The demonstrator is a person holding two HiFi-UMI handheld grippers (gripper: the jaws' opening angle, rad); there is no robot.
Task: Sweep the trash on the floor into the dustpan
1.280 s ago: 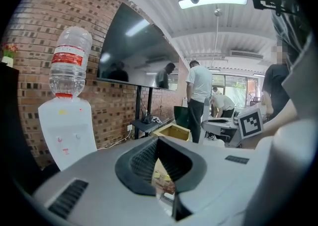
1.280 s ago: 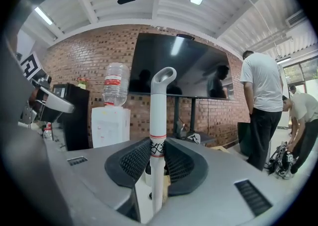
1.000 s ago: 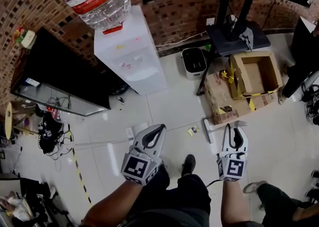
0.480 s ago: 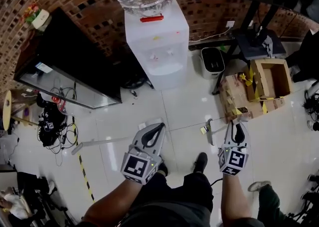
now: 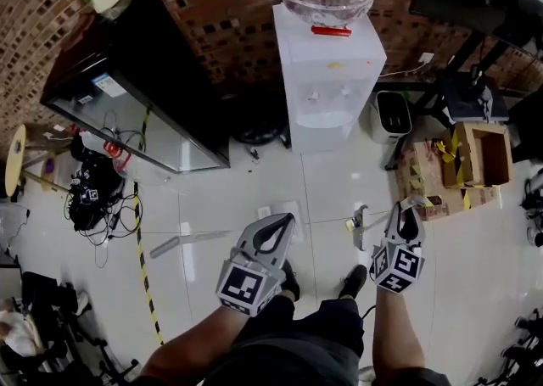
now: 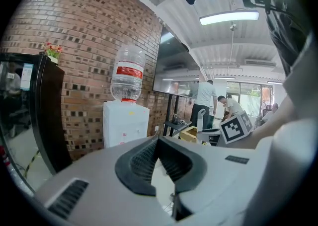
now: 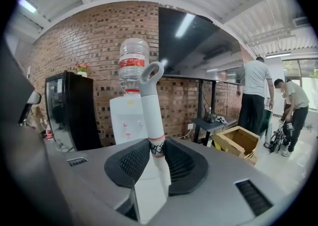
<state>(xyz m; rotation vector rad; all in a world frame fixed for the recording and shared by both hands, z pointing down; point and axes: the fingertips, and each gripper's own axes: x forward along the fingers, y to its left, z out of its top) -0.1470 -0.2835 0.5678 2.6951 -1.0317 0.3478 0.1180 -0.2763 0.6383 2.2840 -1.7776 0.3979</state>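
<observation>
**Right gripper grips a white handle, left gripper holds nothing**

The person stands on a white tiled floor (image 5: 237, 181) with one gripper in each hand. The right gripper (image 5: 406, 210) has its two fingers squeezed tight on a white plastic handle with a loop at its top (image 7: 151, 115). The handle stands up straight between the dark pads.

Low down, just left of this gripper, is a grey dustpan (image 5: 361, 227). A small yellow scrap of trash (image 5: 349, 225) lies on the floor right at its left side. I cannot tell if the two touch.

The left gripper (image 5: 287, 220) has its fingertips pressed together, and nothing is between them. It hangs over the floor in front of the person's black shoes (image 5: 356, 278). A small white scrap of paper (image 5: 264, 212) lies on the floor just past its tips.

A long grey stick (image 5: 199, 240) runs across the floor to the left of the left gripper. I cannot tell if it touches that gripper. Near its far end is a strip of black-and-yellow tape (image 5: 142, 261).

At the far edge of the floor is a red-brown brick wall (image 5: 229, 2). A white water cooler with a clear bottle on top (image 5: 327, 79) stands against it. A black cabinet with a glass door (image 5: 144, 79) is to the left of the cooler. An open brown cardboard box (image 5: 479, 155) sits near the floor's right edge.
</observation>
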